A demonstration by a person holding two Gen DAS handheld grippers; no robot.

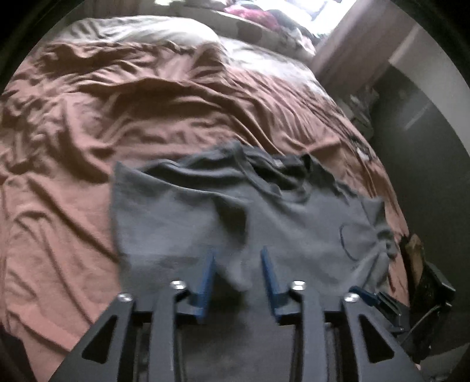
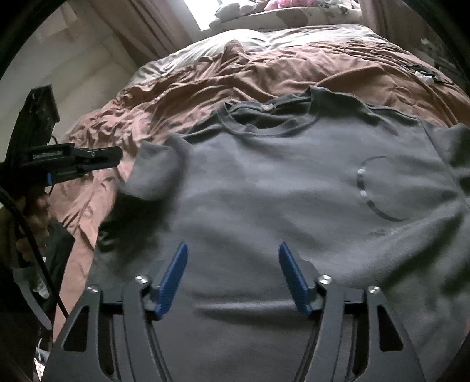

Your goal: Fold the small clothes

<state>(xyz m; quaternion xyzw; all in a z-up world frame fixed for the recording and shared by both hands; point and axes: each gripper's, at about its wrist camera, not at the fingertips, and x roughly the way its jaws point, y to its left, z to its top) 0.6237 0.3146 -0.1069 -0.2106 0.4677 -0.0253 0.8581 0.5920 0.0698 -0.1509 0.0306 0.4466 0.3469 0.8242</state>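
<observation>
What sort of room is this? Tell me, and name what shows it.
Most likely a bedroom. A wide bed with a rumpled brown cover fills both views, pillows lie piled at its far end under a bright window, and a grey T-shirt is spread out on it.

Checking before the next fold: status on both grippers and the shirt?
Left gripper open, cloth between its jaws, not pinched. Right gripper open over the shirt, empty. Grey T-shirt face up on the brown bedspread, one sleeve folded in. Nothing in the way.
</observation>
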